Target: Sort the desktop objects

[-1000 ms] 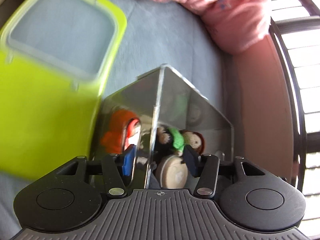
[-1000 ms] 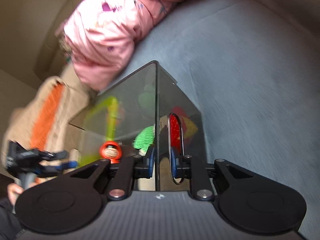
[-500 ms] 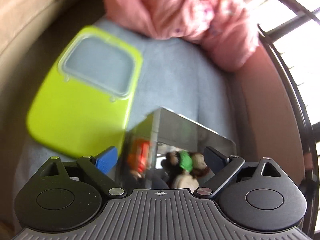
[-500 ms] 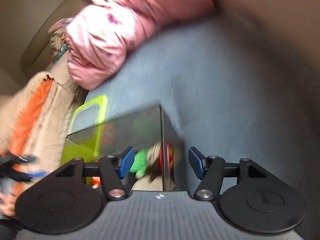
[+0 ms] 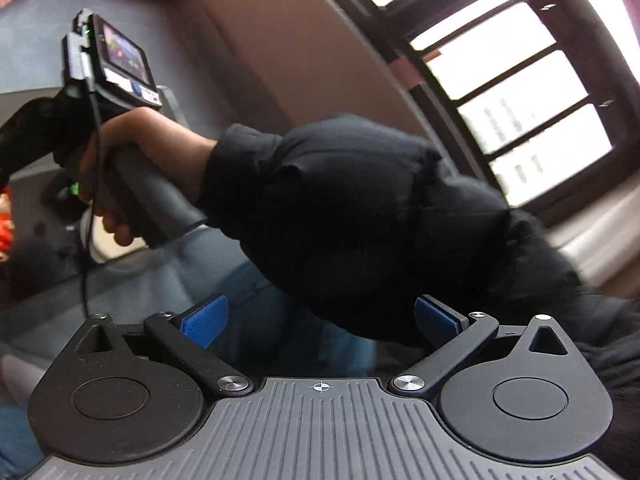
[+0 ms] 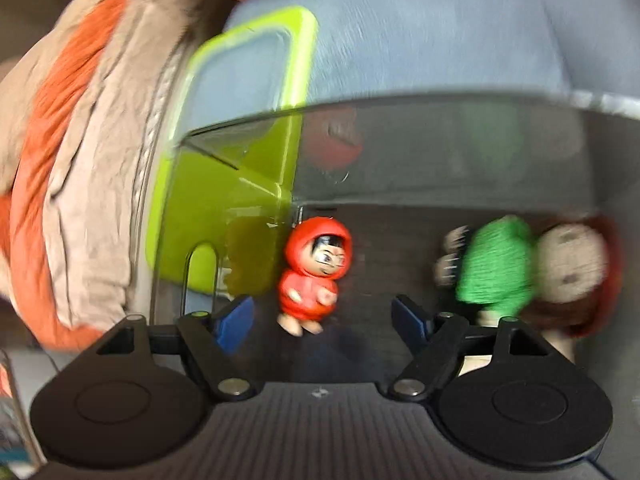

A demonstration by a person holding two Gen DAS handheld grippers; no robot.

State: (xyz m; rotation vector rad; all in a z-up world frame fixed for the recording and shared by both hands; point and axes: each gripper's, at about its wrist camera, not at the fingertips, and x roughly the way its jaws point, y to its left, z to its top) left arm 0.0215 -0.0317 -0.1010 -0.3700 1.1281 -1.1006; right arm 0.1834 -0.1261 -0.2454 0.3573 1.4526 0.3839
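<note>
My right gripper [image 6: 322,320] hovers over the clear smoky plastic box [image 6: 460,152], jaws opening with nothing pinched. Inside, the small red-hooded hard plastic figurine [image 6: 314,272] lies just beyond them: light, stiff, slick, so I'd pinch its round body. To its right, the soft green-clad knitted doll [image 6: 496,264] would squash. My left gripper [image 5: 320,316] spreads wider, empty.

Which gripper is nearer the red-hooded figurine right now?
Right. The right gripper, jaws opening, hangs just above the red-hooded figurine. The left gripper, also opening, faces the person's dark sleeve; no figurine shows there.
</note>
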